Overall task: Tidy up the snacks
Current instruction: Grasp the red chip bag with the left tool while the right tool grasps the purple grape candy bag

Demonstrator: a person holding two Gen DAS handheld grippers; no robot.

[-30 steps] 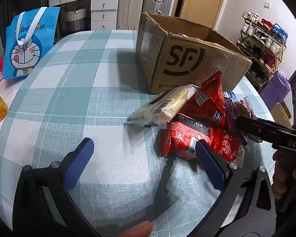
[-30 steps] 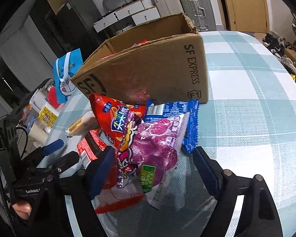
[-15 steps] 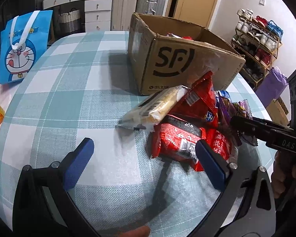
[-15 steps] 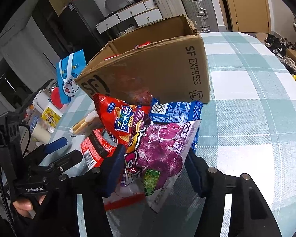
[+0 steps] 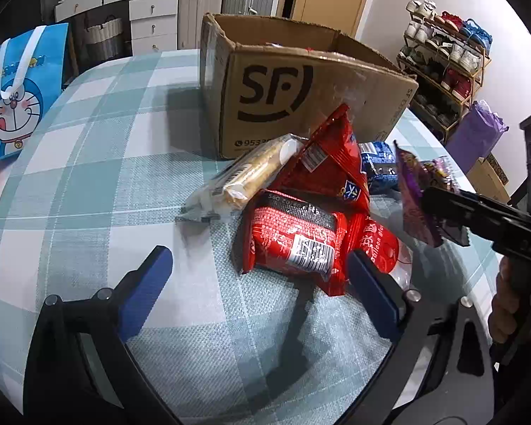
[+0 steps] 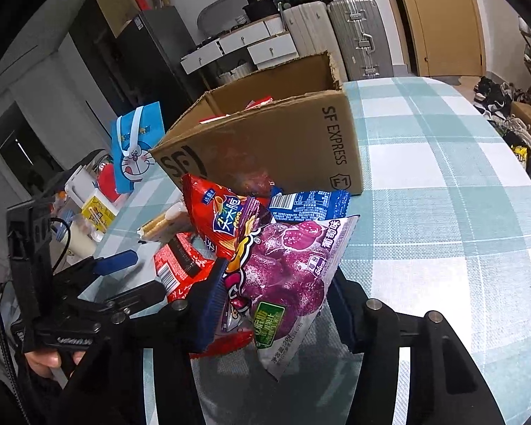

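- Left wrist view: the left gripper [image 5: 256, 276] hangs with its blue fingers spread wide above the checked tablecloth [image 5: 99, 184], holding nothing. A snack pile lies just ahead: a red noodle packet [image 5: 293, 244], a biscuit sleeve [image 5: 247, 177] and a red chip bag [image 5: 332, 166], in front of the cardboard box [image 5: 301, 99].
- Right wrist view: the right gripper [image 6: 276, 304] is pinched onto the purple grape candy bag [image 6: 290, 276], beside the chip bag [image 6: 223, 216] and a blue packet [image 6: 308, 205].

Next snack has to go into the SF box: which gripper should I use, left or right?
Right. The right gripper is closed on the purple grape bag, with the cardboard box just beyond it. The left gripper is open and holds nothing.
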